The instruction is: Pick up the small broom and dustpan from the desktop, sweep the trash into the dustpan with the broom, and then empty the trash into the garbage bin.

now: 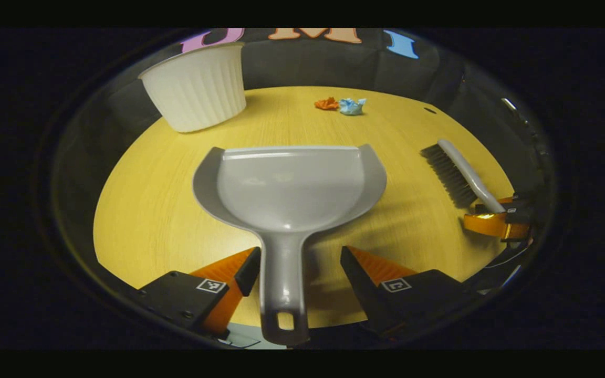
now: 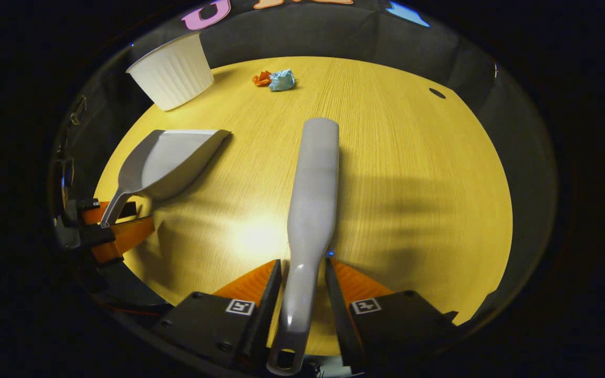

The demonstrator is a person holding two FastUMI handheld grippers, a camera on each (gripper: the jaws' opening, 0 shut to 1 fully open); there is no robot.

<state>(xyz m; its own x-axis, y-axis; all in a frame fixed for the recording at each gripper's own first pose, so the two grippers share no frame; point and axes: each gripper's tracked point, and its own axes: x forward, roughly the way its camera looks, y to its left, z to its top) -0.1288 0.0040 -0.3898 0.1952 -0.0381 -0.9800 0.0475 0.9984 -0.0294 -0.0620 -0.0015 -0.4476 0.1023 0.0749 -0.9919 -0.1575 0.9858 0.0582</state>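
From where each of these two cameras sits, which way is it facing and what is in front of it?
Left gripper view: rides the left gripper, looking forward along the dustpan handle lying between its open fingers.
Right gripper view: rides the right gripper, looking forward along the broom, whose handle its fingers flank closely.
Both share the yellow desktop, white garbage bin, orange and blue paper trash, and each other's gripper.

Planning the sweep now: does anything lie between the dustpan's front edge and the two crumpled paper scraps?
Nothing visible: bare desktop runs from the dustpan to the scraps. The bin stands off to the side.
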